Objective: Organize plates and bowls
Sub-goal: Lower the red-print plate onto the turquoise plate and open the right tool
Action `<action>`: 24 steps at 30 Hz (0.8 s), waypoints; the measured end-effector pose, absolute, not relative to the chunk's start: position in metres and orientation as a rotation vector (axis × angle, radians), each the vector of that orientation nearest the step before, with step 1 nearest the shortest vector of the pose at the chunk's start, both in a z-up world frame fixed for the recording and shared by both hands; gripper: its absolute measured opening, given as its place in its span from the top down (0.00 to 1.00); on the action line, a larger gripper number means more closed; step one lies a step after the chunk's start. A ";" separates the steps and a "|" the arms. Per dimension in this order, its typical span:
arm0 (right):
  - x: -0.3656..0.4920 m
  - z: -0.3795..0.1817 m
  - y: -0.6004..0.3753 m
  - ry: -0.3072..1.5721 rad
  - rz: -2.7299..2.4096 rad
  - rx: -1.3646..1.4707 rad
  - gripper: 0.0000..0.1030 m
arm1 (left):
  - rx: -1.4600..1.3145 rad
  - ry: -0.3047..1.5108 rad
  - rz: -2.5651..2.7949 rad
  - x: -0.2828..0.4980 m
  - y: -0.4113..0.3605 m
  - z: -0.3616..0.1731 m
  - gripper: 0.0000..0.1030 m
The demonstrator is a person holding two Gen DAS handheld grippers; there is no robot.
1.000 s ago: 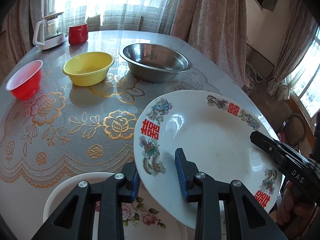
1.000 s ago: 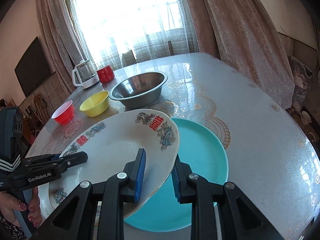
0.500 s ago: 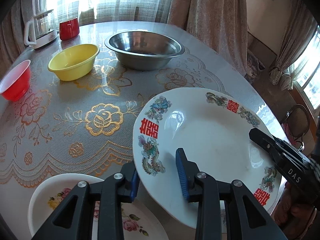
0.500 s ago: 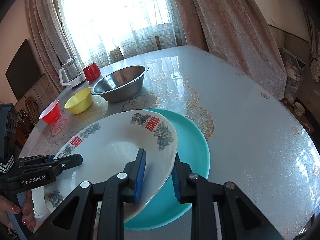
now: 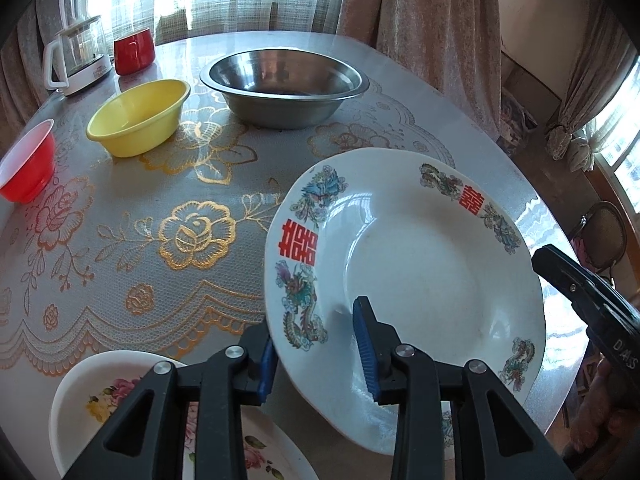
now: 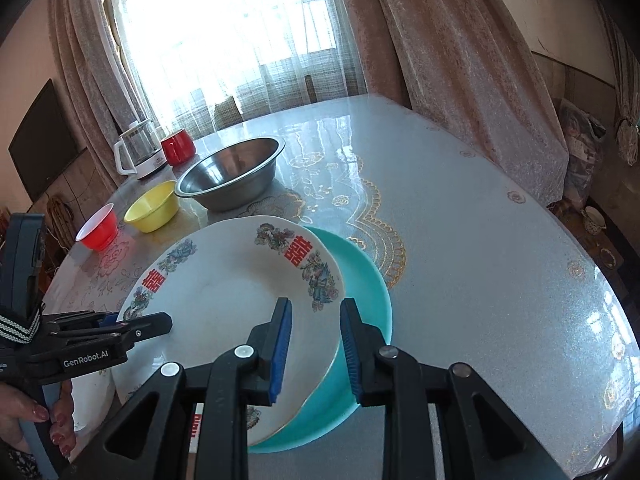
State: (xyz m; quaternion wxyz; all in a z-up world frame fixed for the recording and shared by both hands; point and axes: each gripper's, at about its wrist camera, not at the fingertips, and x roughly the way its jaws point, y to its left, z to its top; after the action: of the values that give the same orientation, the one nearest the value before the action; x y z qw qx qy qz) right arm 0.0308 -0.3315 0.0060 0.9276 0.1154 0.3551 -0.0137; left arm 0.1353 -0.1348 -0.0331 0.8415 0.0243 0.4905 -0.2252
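A white plate with red characters and dragon patterns is held between both grippers. My left gripper is shut on its near-left rim, one blue pad under the rim and one on the inside. My right gripper is shut on the opposite rim. The white plate hangs tilted over a teal plate and covers its left half. I cannot tell whether the two touch. A white floral plate lies on the table below my left gripper.
A steel bowl, a yellow bowl and a red bowl stand in a row at the far left. Behind them are a glass kettle and a red mug. The right half of the table is bare down to its rounded edge.
Both grippers carried the white plate a little across the table and lower. It now covers more of the teal plate. The floral plate slid toward the left view's lower-left corner.
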 end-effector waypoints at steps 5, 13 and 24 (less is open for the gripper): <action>0.029 0.002 -0.332 0.770 -0.027 0.286 0.77 | 0.047 1.035 -0.499 0.125 -0.132 -0.032 0.66; 0.027 -0.003 -0.342 0.773 0.019 0.424 0.78 | 0.099 0.998 -0.490 0.119 -0.133 -0.027 0.65; 0.025 -0.020 -0.355 0.807 -0.024 0.486 0.78 | 0.121 0.983 -0.463 0.120 -0.138 -0.026 0.65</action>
State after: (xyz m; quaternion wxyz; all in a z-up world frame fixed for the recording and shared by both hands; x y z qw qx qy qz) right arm 0.0245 -0.3546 -0.0199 0.8911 0.2339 0.3888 -0.0118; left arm 0.1200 -0.1381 -0.0257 0.8543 0.0577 0.4674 -0.2201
